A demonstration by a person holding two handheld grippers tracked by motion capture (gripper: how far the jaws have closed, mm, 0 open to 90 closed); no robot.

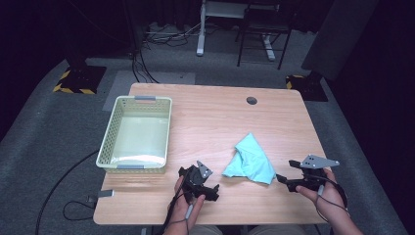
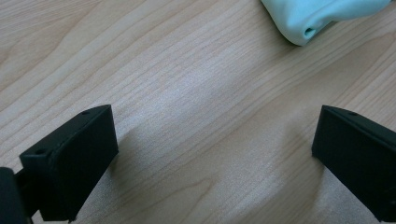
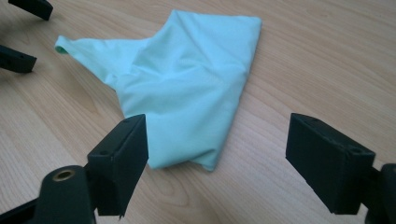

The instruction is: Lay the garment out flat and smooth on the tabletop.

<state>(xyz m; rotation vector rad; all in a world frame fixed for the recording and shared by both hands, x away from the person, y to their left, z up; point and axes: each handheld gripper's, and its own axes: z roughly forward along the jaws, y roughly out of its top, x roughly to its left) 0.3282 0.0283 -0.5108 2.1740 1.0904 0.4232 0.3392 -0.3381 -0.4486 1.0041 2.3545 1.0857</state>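
Item: crumpled mint-green fabric cloth on wooden worktop, right of pale perforated plastic basket | Left hand-held gripper, right hand-held gripper: both agape, empty, flanking cloth | Advice: pinch opposite corners low, lift evenly.

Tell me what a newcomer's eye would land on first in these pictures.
A crumpled light turquoise cloth lies on the pale wooden table, near its front edge. The left tongs and right tongs flank it, both open and holding nothing. A pale green perforated plastic basket stands at the table's left side.
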